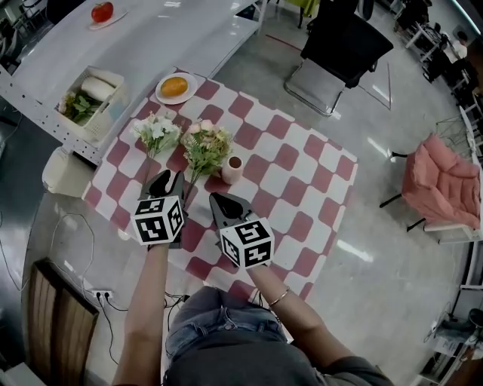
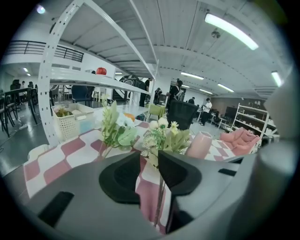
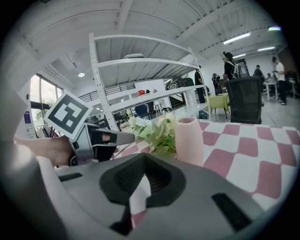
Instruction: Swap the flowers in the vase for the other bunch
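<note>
On the red-and-white checked table (image 1: 302,162) lie two bunches. The white-flowered bunch (image 1: 156,133) is at the left and the pink-and-yellow bunch (image 1: 205,143) is beside it. The small pink vase (image 1: 232,170) stands upright and empty just right of them. My left gripper (image 1: 167,179) is open near the stem end of the pink-and-yellow bunch. In the left gripper view a thin stem (image 2: 161,192) runs through the gap between the jaws of the left gripper (image 2: 149,157), and the pads do not press on it. My right gripper (image 1: 216,200) hovers in front of the vase (image 3: 189,140), shut and empty.
A plate with an orange bun (image 1: 175,87) sits at the table's far corner. A white basket of greens (image 1: 92,102) and a tomato (image 1: 102,11) rest on the white shelf bench. A black office chair (image 1: 343,45) and a pink chair (image 1: 441,185) stand beyond.
</note>
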Demonstrator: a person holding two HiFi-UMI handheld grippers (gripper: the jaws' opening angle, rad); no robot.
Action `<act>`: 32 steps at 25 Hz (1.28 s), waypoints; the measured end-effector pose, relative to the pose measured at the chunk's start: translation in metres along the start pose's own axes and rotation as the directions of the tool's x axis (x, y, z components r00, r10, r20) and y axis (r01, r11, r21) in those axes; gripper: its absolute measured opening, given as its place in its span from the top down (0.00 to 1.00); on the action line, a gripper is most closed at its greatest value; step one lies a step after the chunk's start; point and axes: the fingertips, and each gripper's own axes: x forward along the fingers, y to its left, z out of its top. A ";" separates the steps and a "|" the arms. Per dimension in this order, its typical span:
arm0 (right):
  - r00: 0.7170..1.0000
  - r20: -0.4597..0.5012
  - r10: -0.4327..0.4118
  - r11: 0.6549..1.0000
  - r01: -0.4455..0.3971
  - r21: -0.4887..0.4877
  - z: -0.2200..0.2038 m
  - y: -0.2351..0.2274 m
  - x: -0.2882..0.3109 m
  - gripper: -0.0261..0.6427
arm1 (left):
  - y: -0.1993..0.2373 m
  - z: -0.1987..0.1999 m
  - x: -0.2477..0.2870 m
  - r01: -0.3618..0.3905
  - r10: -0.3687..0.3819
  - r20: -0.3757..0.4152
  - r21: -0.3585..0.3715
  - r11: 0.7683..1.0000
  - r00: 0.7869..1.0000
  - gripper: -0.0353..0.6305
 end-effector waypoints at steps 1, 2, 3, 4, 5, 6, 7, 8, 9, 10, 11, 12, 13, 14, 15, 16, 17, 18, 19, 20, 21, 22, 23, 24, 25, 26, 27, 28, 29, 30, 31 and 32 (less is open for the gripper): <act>1.000 0.005 0.014 1.000 -0.014 -0.002 0.002 0.004 0.002 0.94 | 0.005 0.003 -0.005 -0.018 0.018 0.009 0.002 1.000 1.000 0.75; 1.000 0.009 0.028 1.000 -0.028 -0.005 0.003 0.007 0.003 0.94 | 0.011 0.005 -0.011 -0.036 0.036 0.017 0.004 0.999 0.999 0.75; 0.999 0.012 0.041 0.999 -0.041 -0.009 0.005 0.011 0.005 0.94 | 0.016 0.007 -0.015 -0.053 0.053 0.024 0.004 0.999 0.998 0.75; 0.998 0.014 0.054 0.998 -0.053 -0.013 0.006 0.015 0.007 0.94 | 0.021 0.008 -0.020 -0.068 0.068 0.030 0.002 0.998 0.997 0.75; 0.998 0.015 0.065 0.998 -0.065 -0.016 0.007 0.019 0.009 0.94 | 0.025 0.009 -0.024 -0.081 0.081 0.036 0.000 0.997 0.996 0.76; 0.997 0.014 0.076 0.997 -0.075 -0.018 0.008 0.023 0.011 0.94 | 0.030 0.010 -0.028 -0.093 0.093 0.040 -0.002 0.996 0.995 0.76; 0.996 0.011 0.086 0.996 -0.085 -0.019 0.007 0.027 0.013 0.94 | 0.034 0.010 -0.031 -0.101 0.101 0.042 -0.003 0.995 0.994 0.77; 0.995 0.009 0.095 0.995 -0.095 -0.020 0.007 0.031 0.014 0.94 | 0.038 0.009 -0.033 -0.104 0.104 0.043 -0.004 0.995 0.994 0.79; 0.995 0.008 0.103 0.995 -0.103 -0.019 0.006 0.034 0.016 0.94 | 0.041 0.009 -0.034 -0.105 0.105 0.044 -0.006 0.994 0.993 0.80; 0.994 0.008 0.109 0.994 -0.109 -0.016 0.006 0.036 0.019 0.94 | 0.044 0.008 -0.034 -0.105 0.105 0.045 -0.007 0.994 0.993 0.79; 0.994 0.008 0.112 0.994 -0.112 -0.013 0.006 0.038 0.021 0.94 | 0.047 0.008 -0.033 -0.106 0.106 0.045 -0.007 0.994 0.993 0.79; 0.994 0.006 0.112 0.994 -0.112 -0.012 0.006 0.040 0.024 0.94 | 0.051 0.006 -0.033 -0.106 0.106 0.041 -0.005 0.994 0.994 0.79; 0.994 0.002 0.110 0.994 -0.110 -0.014 0.006 0.042 0.028 0.94 | 0.054 0.004 -0.031 -0.103 0.103 0.033 -0.003 0.995 0.994 0.78; 0.994 -0.003 0.106 0.994 -0.106 -0.016 0.005 0.043 0.031 0.94 | 0.058 0.002 -0.029 -0.099 0.099 0.022 -0.001 0.995 0.995 0.77; 0.995 -0.009 0.100 0.995 -0.100 -0.019 0.005 0.045 0.035 0.94 | 0.061 0.000 -0.026 -0.093 0.093 0.009 0.001 0.996 0.996 0.76; 0.996 -0.013 0.093 0.995 -0.093 -0.021 0.005 0.046 0.038 0.94 | 0.065 -0.002 -0.022 -0.087 0.087 -0.004 0.005 0.996 0.996 0.74; 0.996 -0.017 0.084 0.996 -0.084 -0.022 0.005 0.048 0.042 0.94 | 0.070 -0.004 -0.019 -0.083 0.083 -0.014 0.012 0.997 0.996 0.73; 0.997 -0.019 0.074 0.997 -0.074 -0.023 0.005 0.050 0.045 0.94 | 0.075 -0.005 -0.016 -0.079 0.080 -0.024 0.021 0.997 0.997 0.73; 0.998 -0.019 0.063 0.998 -0.064 -0.022 0.006 0.051 0.049 0.94 | 0.080 -0.005 -0.013 -0.076 0.077 -0.032 0.031 0.997 0.996 0.72; 0.998 -0.019 0.053 0.998 -0.053 -0.021 0.008 0.053 0.053 0.94 | 0.086 -0.004 -0.009 -0.073 0.074 -0.040 0.040 0.997 0.996 0.71; 0.999 -0.020 0.042 0.999 -0.043 -0.020 0.009 0.055 0.057 0.94 | 0.092 -0.003 -0.006 -0.066 0.068 -0.048 0.048 0.997 0.997 0.71; 0.999 -0.021 0.030 0.999 -0.031 -0.020 0.010 0.057 0.060 0.94 | 0.096 -0.002 -0.002 -0.055 0.058 -0.058 0.055 0.997 0.997 0.70; 1.000 -0.024 0.016 1.000 -0.016 -0.019 0.010 0.058 0.064 0.94 | 0.100 -0.002 0.002 -0.040 0.045 -0.068 0.062 0.997 0.997 0.69; 1.000 -0.028 0.000 1.000 0.000 -0.018 0.010 0.058 0.067 0.94 | 0.102 -0.002 0.006 -0.024 0.029 -0.078 0.069 0.997 0.996 0.69; 0.999 -0.031 -0.015 1.000 0.015 -0.016 0.011 0.059 0.070 0.94 | 0.104 -0.002 0.010 -0.008 0.014 -0.088 0.075 0.997 0.996 0.68; 0.999 -0.033 -0.029 0.999 0.029 -0.013 0.011 0.060 0.074 0.94 | 0.106 -0.002 0.014 0.008 0.000 -0.098 0.080 0.997 0.995 0.68; 0.999 -0.034 -0.042 0.999 0.042 -0.010 0.012 0.060 0.077 0.94 | 0.108 -0.002 0.018 0.023 -0.013 -0.108 0.084 0.996 0.994 0.68; 0.998 -0.034 -0.055 0.998 0.055 -0.005 0.012 0.061 0.081 0.94 | 0.110 -0.002 0.021 0.038 -0.027 -0.119 0.088 0.995 0.993 0.68; 0.997 -0.034 -0.068 0.998 0.069 0.001 0.013 0.061 0.084 0.94 | 0.111 -0.002 0.025 0.053 -0.041 -0.129 0.092 0.994 0.991 0.68; 0.996 -0.035 -0.082 0.997 0.082 0.007 0.013 0.062 0.086 0.94 | 0.112 -0.002 0.029 0.068 -0.054 -0.141 0.096 0.993 0.989 0.68; 0.995 -0.035 -0.095 0.995 0.096 0.013 0.013 0.061 0.088 0.94 | 0.113 -0.003 0.032 0.081 -0.065 -0.153 0.101 0.992 0.986 0.68; 0.993 -0.035 -0.109 0.994 0.109 0.017 0.013 0.061 0.090 0.94 | 0.114 -0.003 0.036 0.094 -0.075 -0.166 0.105 0.990 0.983 0.68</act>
